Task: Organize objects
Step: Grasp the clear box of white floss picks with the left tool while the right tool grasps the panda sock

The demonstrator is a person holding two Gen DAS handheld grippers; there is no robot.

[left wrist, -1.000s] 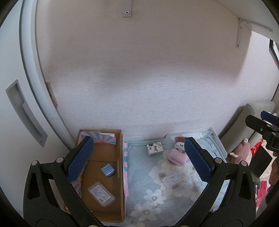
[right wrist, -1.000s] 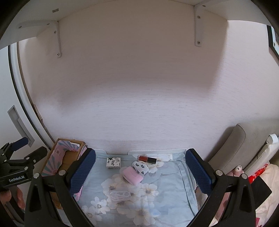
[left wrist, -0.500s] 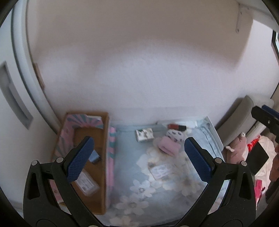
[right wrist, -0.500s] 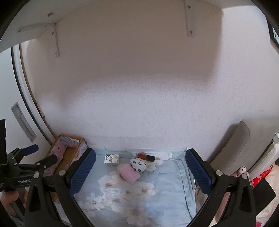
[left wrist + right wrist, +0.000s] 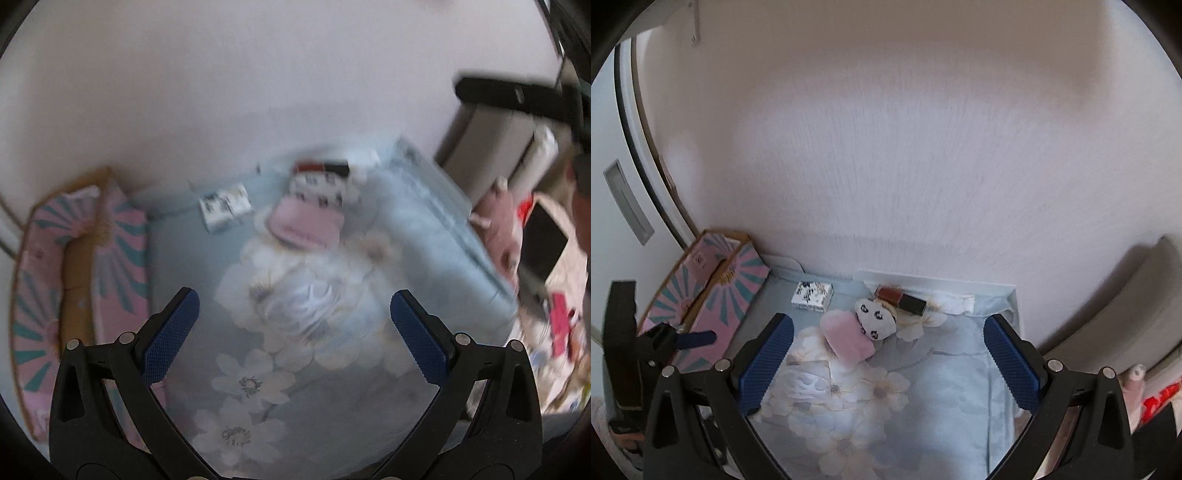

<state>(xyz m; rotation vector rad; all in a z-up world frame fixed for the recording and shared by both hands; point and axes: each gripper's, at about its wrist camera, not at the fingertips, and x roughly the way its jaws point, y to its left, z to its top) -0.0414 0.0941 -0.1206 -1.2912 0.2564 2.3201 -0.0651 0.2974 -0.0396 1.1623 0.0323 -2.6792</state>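
Floral cloth bare on the right | cardboard box at left edge | both jaws released, empty

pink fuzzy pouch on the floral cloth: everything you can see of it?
The pink pouch is a soft, plush-looking oblong, pale pink and rounded at the corners. It lies flat on the light blue floral cloth, angled diagonally. Its far end touches or slightly overlaps the white spotted pouch. No closure is visible. Neither gripper holds it. The left wrist view is blurred.
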